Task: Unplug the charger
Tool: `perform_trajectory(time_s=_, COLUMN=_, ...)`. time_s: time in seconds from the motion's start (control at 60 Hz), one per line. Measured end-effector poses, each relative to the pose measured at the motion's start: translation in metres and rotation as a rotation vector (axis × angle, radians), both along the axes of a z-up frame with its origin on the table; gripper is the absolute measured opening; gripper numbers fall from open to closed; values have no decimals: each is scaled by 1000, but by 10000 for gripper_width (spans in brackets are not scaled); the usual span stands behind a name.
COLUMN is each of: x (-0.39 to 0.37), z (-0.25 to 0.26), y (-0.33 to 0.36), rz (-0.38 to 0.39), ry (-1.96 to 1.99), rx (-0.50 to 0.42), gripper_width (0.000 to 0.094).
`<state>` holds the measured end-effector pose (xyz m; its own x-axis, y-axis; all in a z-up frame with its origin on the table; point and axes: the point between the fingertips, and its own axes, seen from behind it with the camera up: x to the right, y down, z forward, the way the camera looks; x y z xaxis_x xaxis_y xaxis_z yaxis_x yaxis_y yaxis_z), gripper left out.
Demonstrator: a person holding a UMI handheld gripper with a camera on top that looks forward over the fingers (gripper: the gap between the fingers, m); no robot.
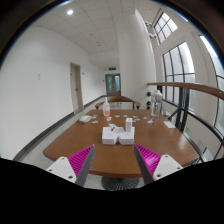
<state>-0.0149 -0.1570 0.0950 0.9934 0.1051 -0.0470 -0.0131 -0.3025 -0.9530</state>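
A: Start closest in. What are the tongs (108, 163) doing?

B: They stand spread apart with nothing between them, the two pink-padded fingers (81, 158) held above the near edge of the long reddish-brown wooden table (75, 141), not touching anything.

A: And just ahead of them?

B: Two small white box-shaped blocks (118, 134) sit side by side near the middle of the table. I judge one of them may be the charger, but I cannot tell a plug, a cable or a socket from here.

A: Further on?

B: A few small pale items (87, 118) lie toward the left edge; a clear bottle (106, 108) and a white upright object (156, 101) stand toward the far end, with a second table behind. Beyond that are a grey door (76, 86) and tall windows (181, 66) on the right.

A: What could go wrong?

B: Mostly picking the wrong block, since the two look alike and sit touching or nearly so. Closing on both at once is likely if the fingers come in centred on the pair. And if a cable is attached, pulling at an angle could drag the neighbouring block or tip the bottle.
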Motion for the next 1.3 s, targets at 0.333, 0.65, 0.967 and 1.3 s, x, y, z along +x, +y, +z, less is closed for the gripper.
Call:
perform_trajectory(time_s=0.333, x=24, z=7, y=132, rz=12, ry=-64, rx=82, gripper_width=810)
perform_trajectory(time_s=0.65, x=42, z=-46, y=248, rz=-22, ry=-91, rx=-27, gripper_width=763)
perform_trajectory(time_s=0.967, x=51, z=-48, y=262, rz=-40, ry=-57, rx=-27, gripper_width=113)
perform_trajectory(time_s=1.3, x=54, z=-8, y=258, rz=-73, ry=-45, rx=130, gripper_width=74)
